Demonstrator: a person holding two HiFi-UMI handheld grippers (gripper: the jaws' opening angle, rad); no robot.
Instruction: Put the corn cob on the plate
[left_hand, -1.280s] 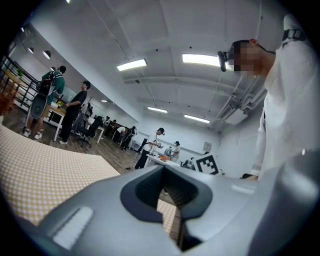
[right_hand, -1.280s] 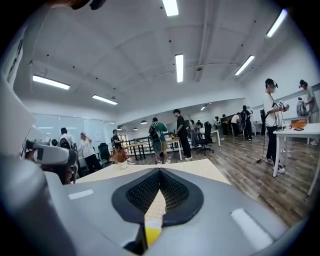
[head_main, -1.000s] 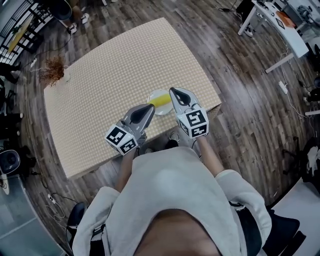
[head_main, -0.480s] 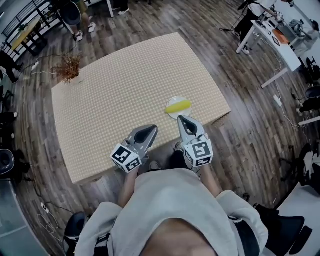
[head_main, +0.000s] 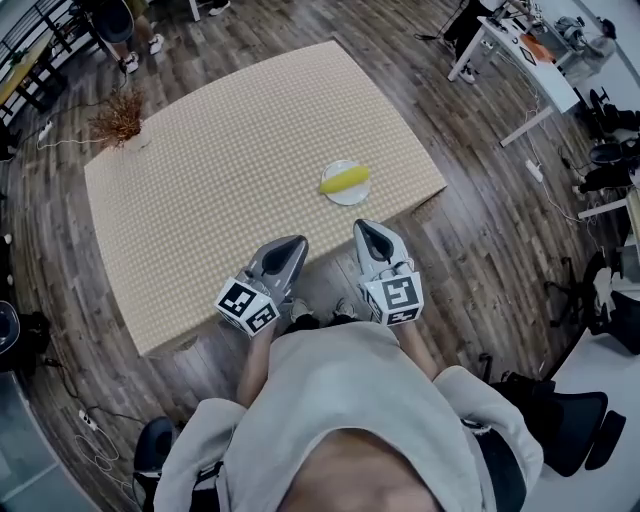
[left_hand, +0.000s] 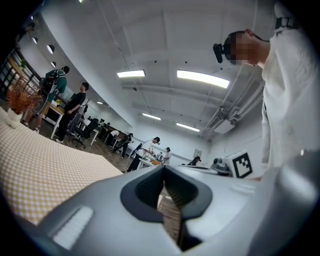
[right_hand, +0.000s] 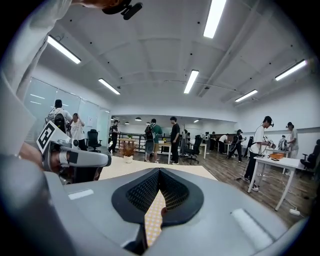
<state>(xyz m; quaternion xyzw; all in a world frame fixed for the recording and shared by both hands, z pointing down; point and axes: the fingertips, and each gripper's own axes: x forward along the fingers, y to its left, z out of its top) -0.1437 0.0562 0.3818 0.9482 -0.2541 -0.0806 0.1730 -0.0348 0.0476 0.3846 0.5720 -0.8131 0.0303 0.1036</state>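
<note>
My left gripper (head_main: 291, 247) and right gripper (head_main: 367, 232) are both clenched with nothing between the jaws, side by side over the near edge of the table (head_main: 200, 200), which is covered in a tan checkered cloth. The yellow corn cob (head_main: 344, 179) lies on the small white plate (head_main: 350, 197) near the table's right edge, apart from both grippers with bare cloth between. A dried plant (head_main: 118, 122) stands at the far left corner, a white desk (head_main: 510, 55) sits off to the right, and each gripper's marker cube (head_main: 247, 304) shows black-and-white squares.
</note>
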